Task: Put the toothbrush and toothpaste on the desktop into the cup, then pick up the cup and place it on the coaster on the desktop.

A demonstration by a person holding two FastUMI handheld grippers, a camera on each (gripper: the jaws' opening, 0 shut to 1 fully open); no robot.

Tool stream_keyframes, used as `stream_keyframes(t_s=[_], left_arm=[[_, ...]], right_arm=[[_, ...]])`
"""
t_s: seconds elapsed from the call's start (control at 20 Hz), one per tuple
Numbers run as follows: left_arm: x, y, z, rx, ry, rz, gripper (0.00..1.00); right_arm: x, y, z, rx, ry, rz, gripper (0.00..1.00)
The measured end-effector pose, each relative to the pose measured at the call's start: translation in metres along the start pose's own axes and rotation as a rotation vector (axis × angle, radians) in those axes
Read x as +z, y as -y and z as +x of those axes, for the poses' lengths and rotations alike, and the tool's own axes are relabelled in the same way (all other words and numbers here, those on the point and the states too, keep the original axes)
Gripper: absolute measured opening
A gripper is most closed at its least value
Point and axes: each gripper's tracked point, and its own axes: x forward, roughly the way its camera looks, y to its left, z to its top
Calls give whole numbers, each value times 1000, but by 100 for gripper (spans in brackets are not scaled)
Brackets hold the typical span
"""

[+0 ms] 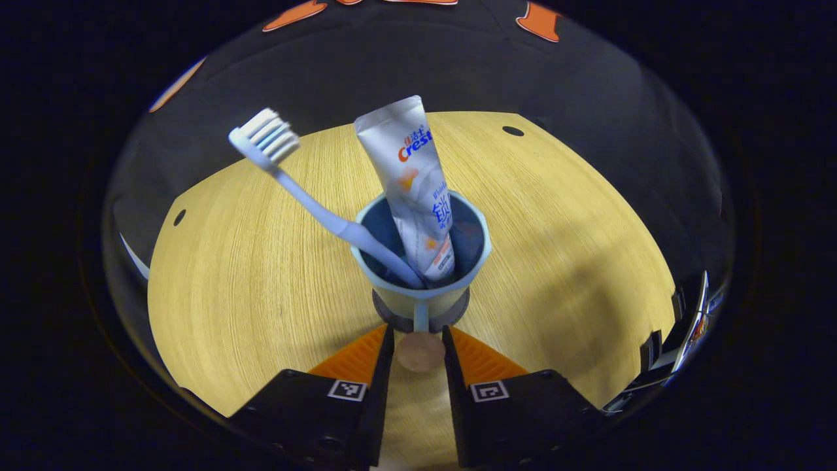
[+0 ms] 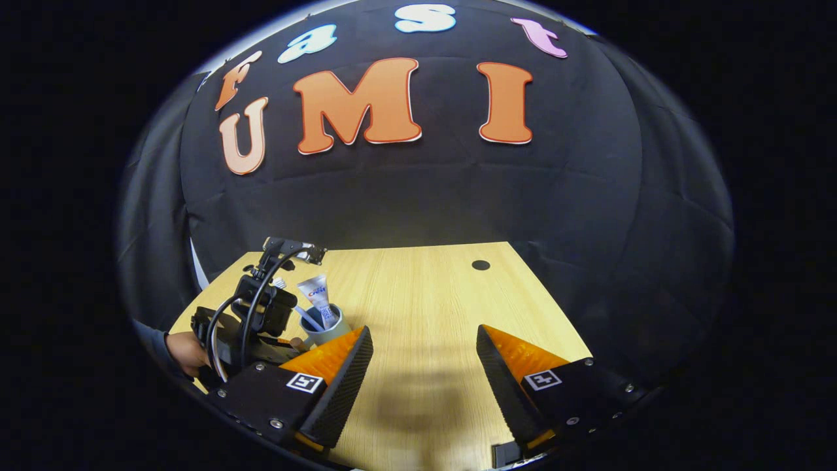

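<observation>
A pale blue cup point(image 1: 422, 261) stands on a dark round coaster point(image 1: 392, 314) on the wooden desktop point(image 1: 248, 275), with the toothbrush point(image 1: 314, 203) leaning out to one side, bristles up, and the toothpaste point(image 1: 412, 190) tube upright beside it, both inside the cup. Judged from this arrangement, the task looks nearly complete: both items are loaded and the cup appears set on the coaster, leaving only the release and withdrawal. In the left gripper view, the left gripper point(image 1: 420, 340) sits low at the cup's base, its fingers on either side of the cup's thin handle with a visible gap, so they seem narrowly parted and not pressing it, though contact is hard to judge. In the right gripper view, the right gripper point(image 2: 425, 366) hovers well apart over bare wood, its fingers spread wide and holding nothing; farther off, a hand point(image 2: 186, 350) holds the other gripper beside the cup. The tube carries the brand name "Crest" in blue and orange lettering, partly cut by the tube's curve, with Chinese characters above and below it too small to read reliably.
</observation>
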Motion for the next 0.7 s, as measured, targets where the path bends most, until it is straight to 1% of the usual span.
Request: stream_keyframes(t_s=[0.05,0.2,0.3,0.5,0.7], left_arm=[[1,0,-6,-4,4,-3,43],[-1,-5,-19,6,41,-12,85],[-5,-12,-33,30,67,-12,99],[3,-26,-70,62,173,-45,99],[32,-48,-119,118,334,-87,99]], right_arm=[[2,-3,2,10,3,-5,96],[5,-13,7,44,8,-23,96],[8,-21,10,66,14,-40,96],[17,-37,18,115,38,-63,96],[40,-48,19,137,110,-81,96]])
